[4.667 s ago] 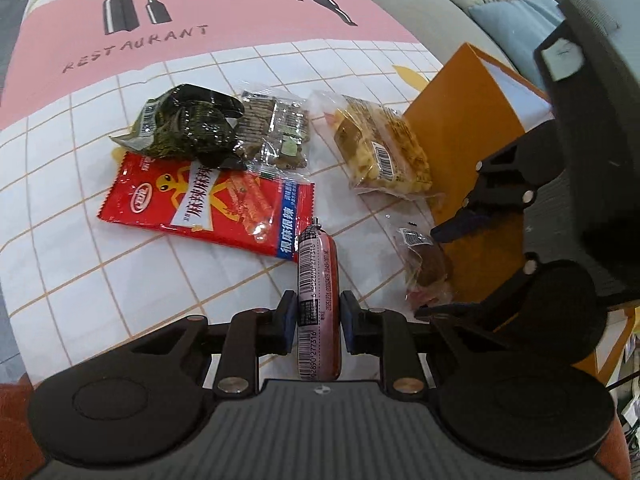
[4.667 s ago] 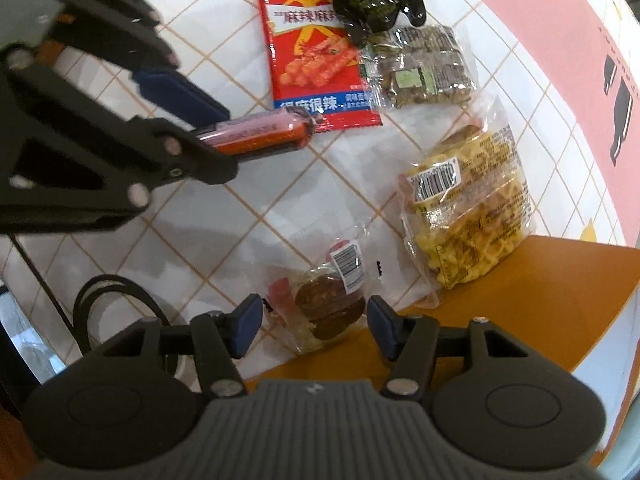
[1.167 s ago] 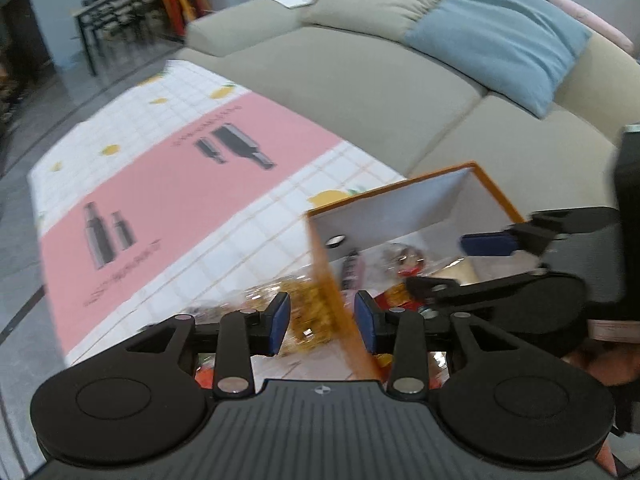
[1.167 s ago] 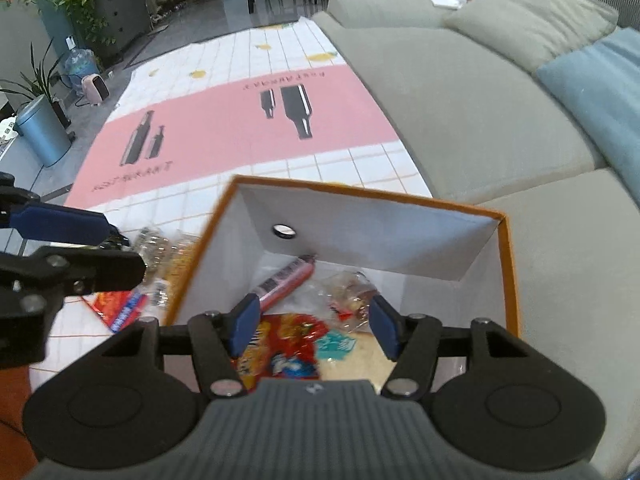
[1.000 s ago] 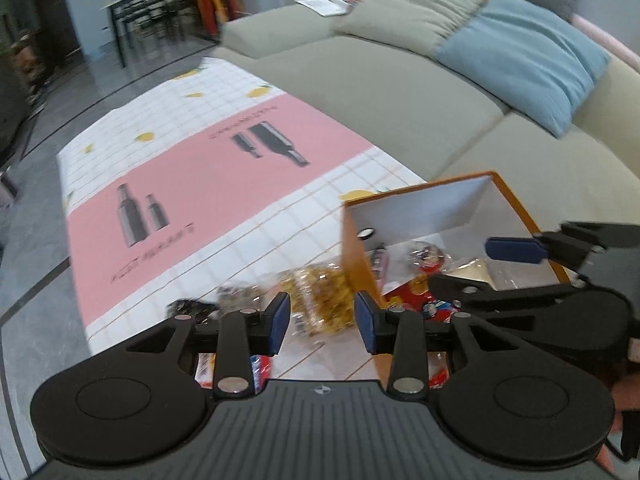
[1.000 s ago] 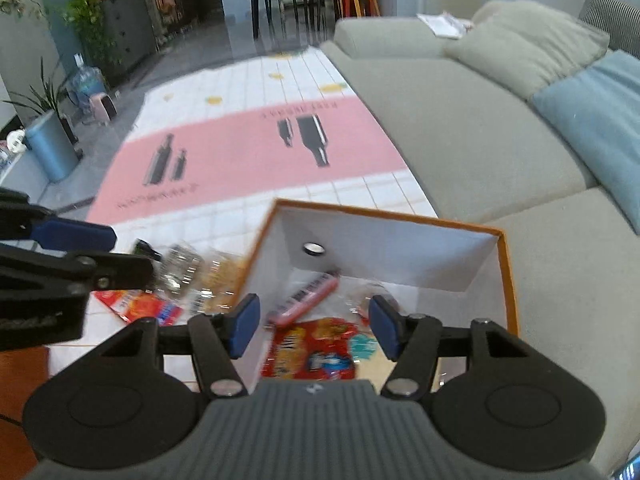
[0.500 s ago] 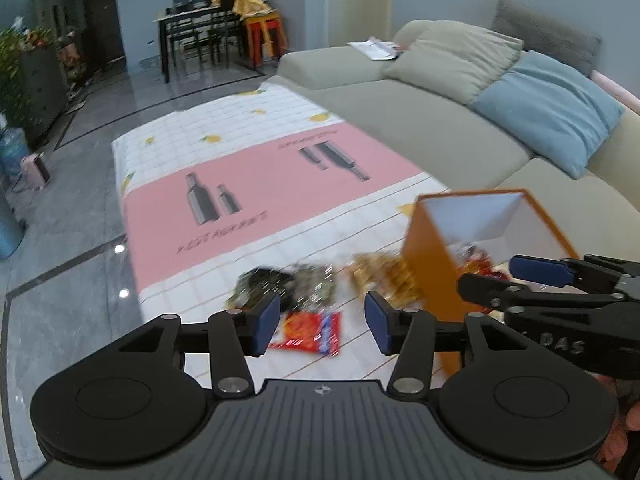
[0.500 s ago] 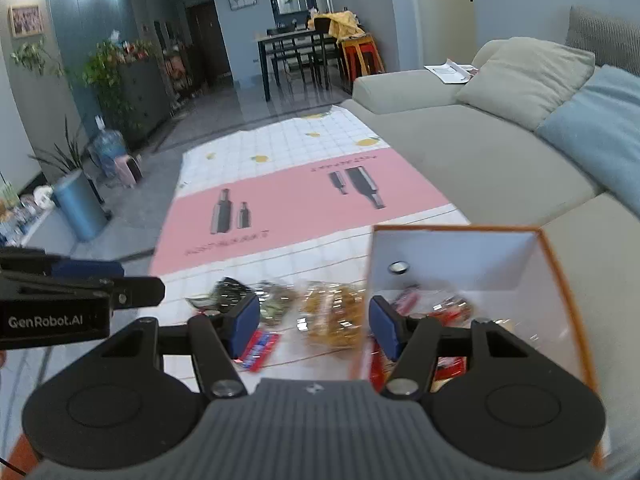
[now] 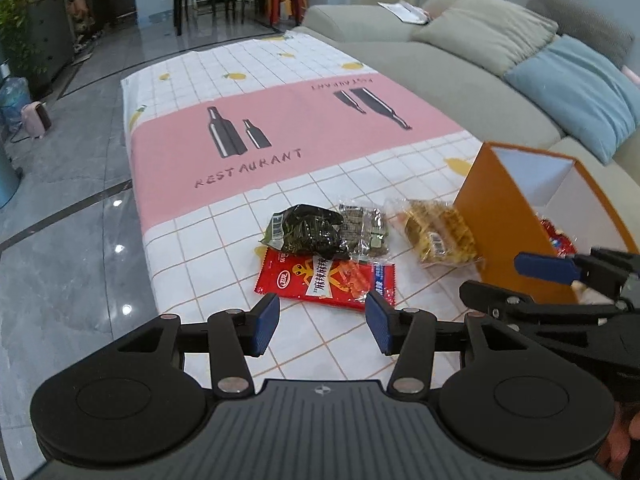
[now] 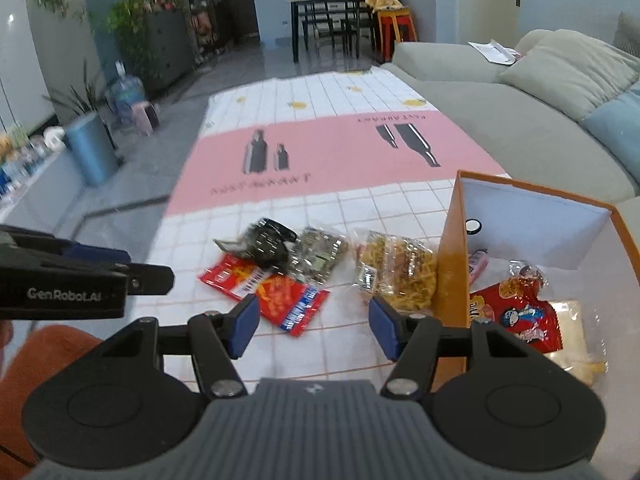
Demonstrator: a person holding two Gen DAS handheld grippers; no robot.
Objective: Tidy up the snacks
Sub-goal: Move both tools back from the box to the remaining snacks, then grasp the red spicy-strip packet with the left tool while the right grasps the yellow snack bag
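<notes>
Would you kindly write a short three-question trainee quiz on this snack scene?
1. True or false: the left gripper is holding a snack.
2. Which packet lies nearest the orange box? A) red packet B) yellow packet C) dark green packet
3. How many packets lie on the cloth outside the box?

Key: 1. False; both it and the right gripper are open and empty. 2. B. 3. Four, counting the clear packet.

Snack packets point(image 9: 326, 278) look like crinkly glossy plastic, the orange box point(image 9: 500, 216) is matt card, and the tablecloth point(image 9: 280, 120) has a smooth sheen.
</notes>
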